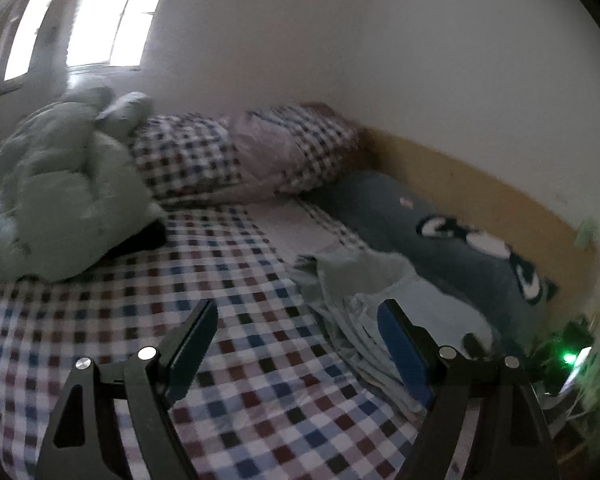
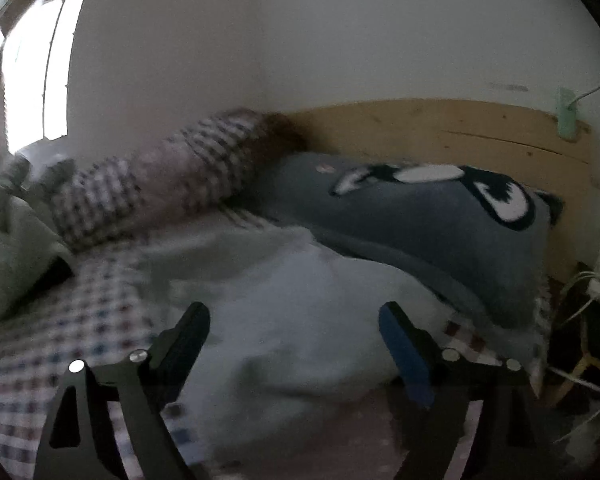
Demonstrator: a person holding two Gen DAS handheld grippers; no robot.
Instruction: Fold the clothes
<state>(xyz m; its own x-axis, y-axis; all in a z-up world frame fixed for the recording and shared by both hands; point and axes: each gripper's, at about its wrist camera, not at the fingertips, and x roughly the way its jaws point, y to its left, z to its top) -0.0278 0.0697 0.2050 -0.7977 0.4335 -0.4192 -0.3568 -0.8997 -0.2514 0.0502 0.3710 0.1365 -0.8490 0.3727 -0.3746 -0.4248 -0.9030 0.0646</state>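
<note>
A pale blue-green garment (image 1: 364, 300) lies crumpled on the checked bedsheet (image 1: 228, 320), toward the right side of the bed. My left gripper (image 1: 300, 312) hovers over the sheet just left of the garment, open and holding nothing; its right finger (image 1: 404, 352) overlaps the cloth's edge in the view. In the right wrist view the same garment (image 2: 300, 312) fills the middle, blurred. My right gripper (image 2: 296, 320) stands open above it with nothing between its fingers.
A green quilt (image 1: 56, 200) is heaped at the left. A checked pillow (image 1: 236, 152) and a blue cushion with a black-and-white pattern (image 2: 440, 216) lie against the wooden headboard (image 2: 460, 128). Cables (image 2: 580, 304) hang off the bed's right side. A window (image 1: 96, 12) glows at the upper left.
</note>
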